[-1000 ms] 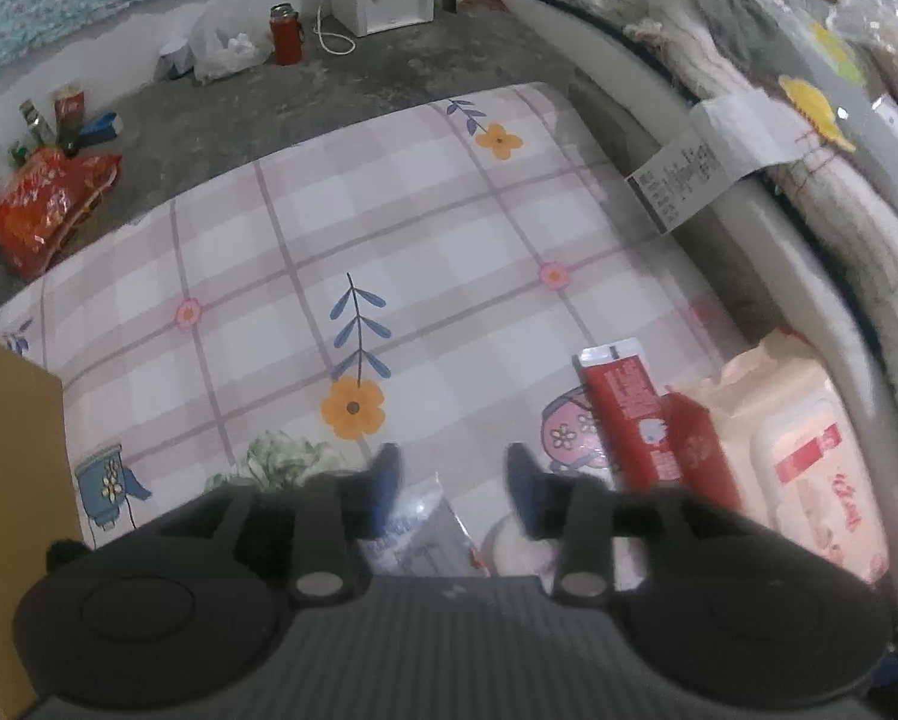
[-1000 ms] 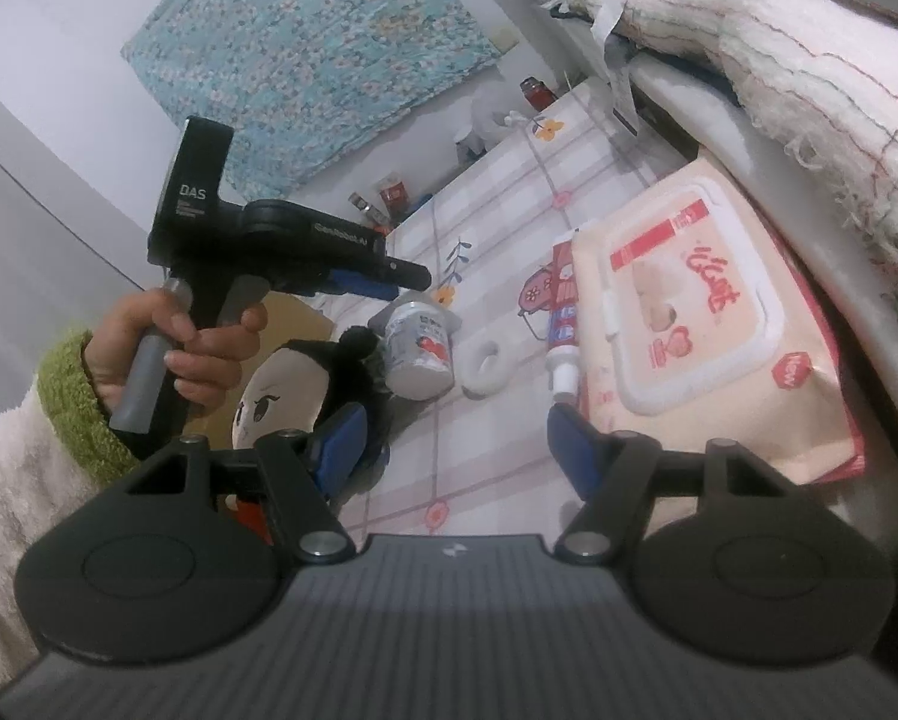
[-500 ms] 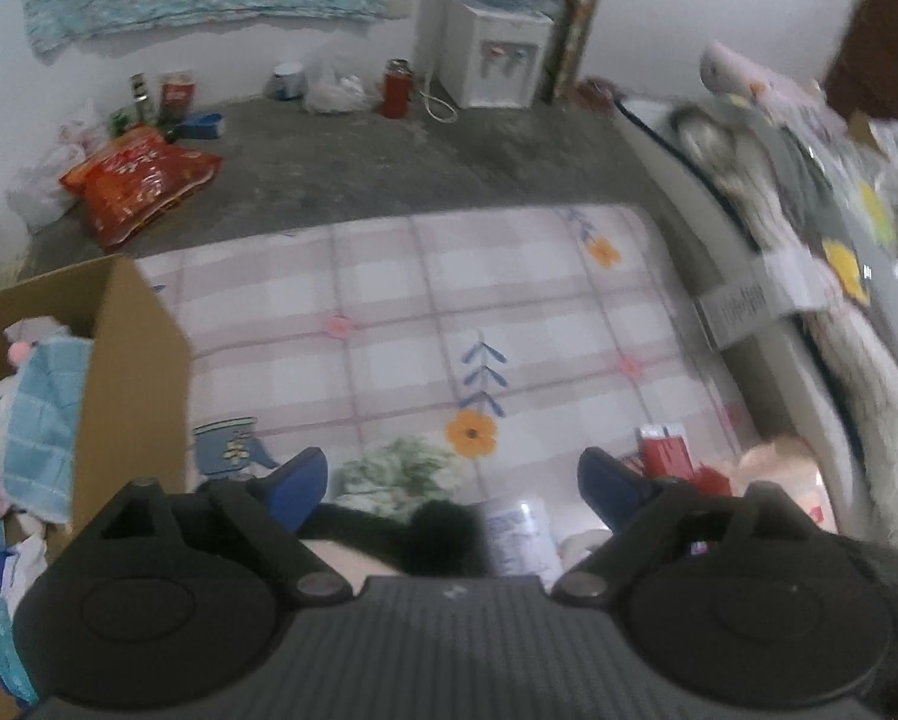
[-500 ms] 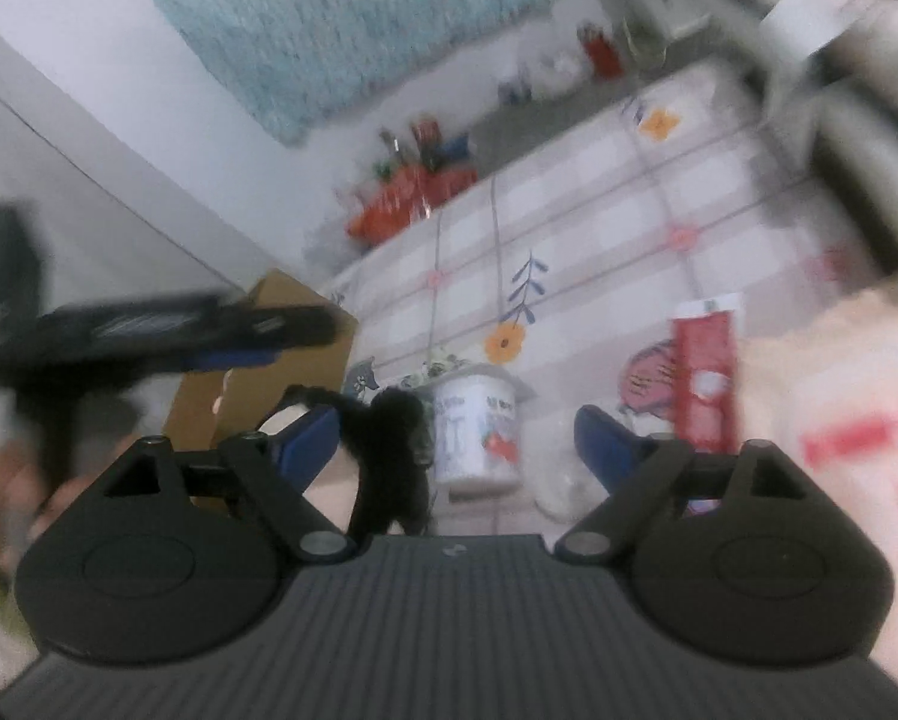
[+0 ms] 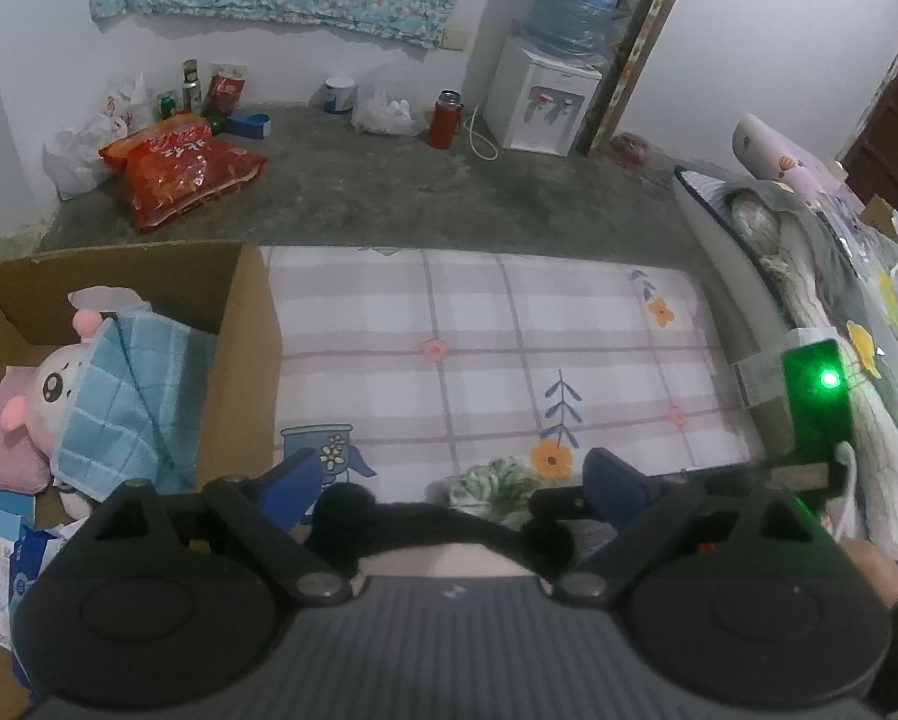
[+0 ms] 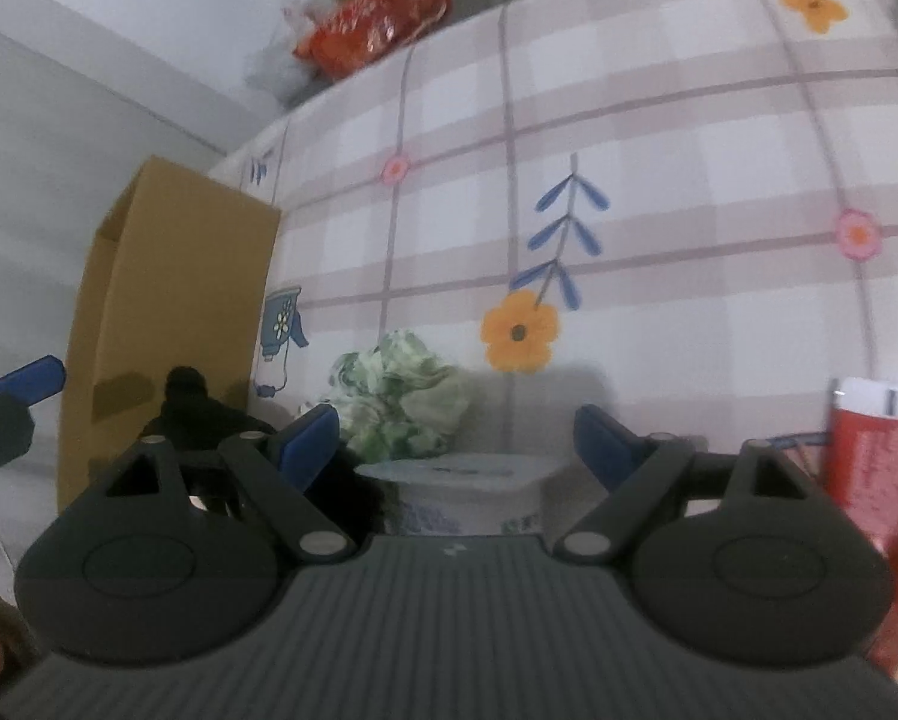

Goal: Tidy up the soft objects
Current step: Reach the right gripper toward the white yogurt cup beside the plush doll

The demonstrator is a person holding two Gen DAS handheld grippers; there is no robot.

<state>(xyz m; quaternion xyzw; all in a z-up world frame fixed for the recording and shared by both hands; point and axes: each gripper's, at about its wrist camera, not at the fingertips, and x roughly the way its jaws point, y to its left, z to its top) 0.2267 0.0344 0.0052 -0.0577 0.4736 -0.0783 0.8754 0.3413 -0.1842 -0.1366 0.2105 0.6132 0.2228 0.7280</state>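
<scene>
A black-haired plush doll [image 5: 443, 534] lies on the plaid mat just below my left gripper [image 5: 451, 480], which is open with its jaws wide on either side of the doll's head. The doll's black ear also shows in the right wrist view [image 6: 191, 402]. My right gripper [image 6: 457, 438] is open over a white lidded cup [image 6: 460, 480]. A crumpled green-and-white cloth [image 6: 401, 402] lies just beyond it, also in the left wrist view [image 5: 496, 480]. A cardboard box [image 5: 251, 348] at the left holds a pink-and-white plush [image 5: 47, 384] under a blue checked towel [image 5: 125, 402].
A red tube [image 6: 868, 450] lies at the right on the mat [image 6: 658, 180]. Folded blankets and bedding [image 5: 808, 300] line the right edge. A red snack bag [image 5: 179, 168], a flask [image 5: 443, 120] and a water dispenser [image 5: 544, 102] stand on the concrete floor beyond.
My left gripper has opened wide and swung left, so the box and doll come into view. My right gripper has dropped low over the cup and swung away from the wipes pack.
</scene>
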